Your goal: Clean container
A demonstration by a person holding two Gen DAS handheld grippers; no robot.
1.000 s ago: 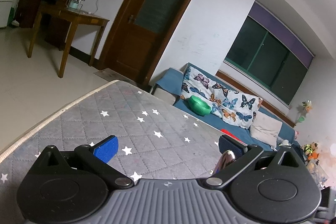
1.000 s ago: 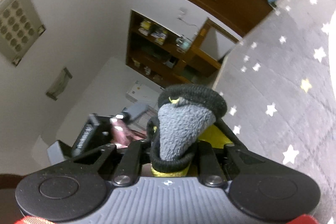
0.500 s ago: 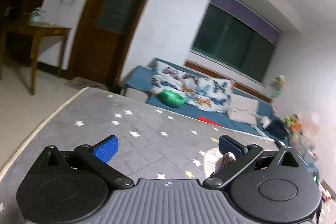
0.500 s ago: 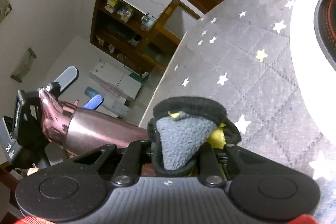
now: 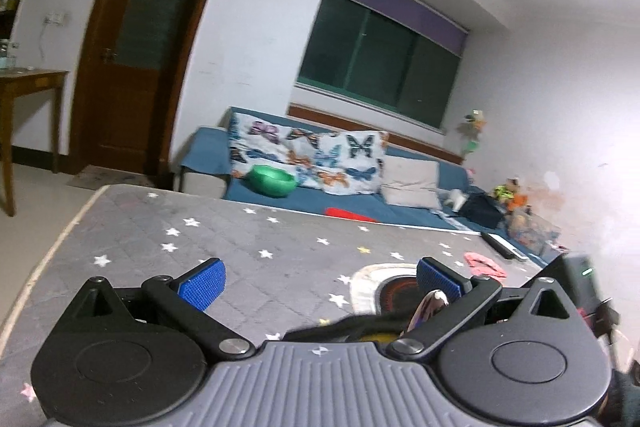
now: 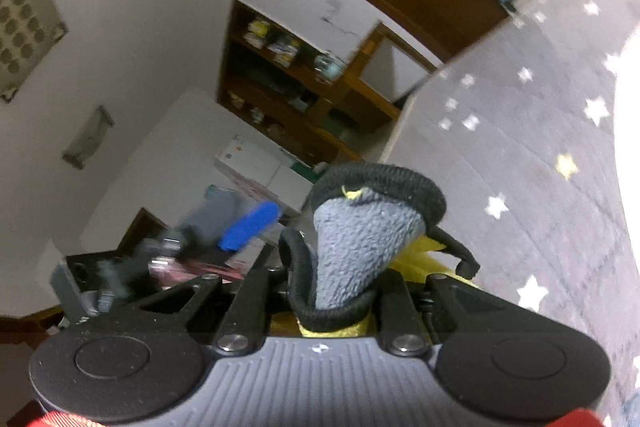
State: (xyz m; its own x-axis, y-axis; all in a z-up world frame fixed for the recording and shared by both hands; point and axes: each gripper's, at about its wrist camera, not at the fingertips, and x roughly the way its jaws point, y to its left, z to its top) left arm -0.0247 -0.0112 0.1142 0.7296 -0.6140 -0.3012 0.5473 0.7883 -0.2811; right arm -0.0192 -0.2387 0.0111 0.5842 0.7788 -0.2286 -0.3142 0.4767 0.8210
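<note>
My left gripper (image 5: 320, 277) has its blue pads wide apart above the grey star-patterned mat (image 5: 248, 243). A shiny pink metal container (image 5: 426, 309) shows only as a sliver by the right pad; whether the pad touches it I cannot tell. My right gripper (image 6: 340, 267) is shut on a grey and black cleaning cloth with yellow trim (image 6: 360, 231). In the right wrist view the left gripper (image 6: 248, 223) appears blurred at lower left, with the pink container (image 6: 180, 267) under it. The cloth's black edge (image 5: 352, 327) also pokes into the left wrist view.
A white dish with a dark, orange-ringed centre (image 5: 384, 287) lies on the mat ahead. A pink item (image 5: 484, 263) and a dark remote (image 5: 504, 247) lie at the mat's far right. Beyond are a blue sofa (image 5: 360, 195), a green bowl (image 5: 272, 181) and a wooden table (image 5: 24, 95).
The left wrist view has swung right and dipped, bringing the dish and the cloth's edge into sight. The right wrist view has tilted up; the container has dropped lower and blurred.
</note>
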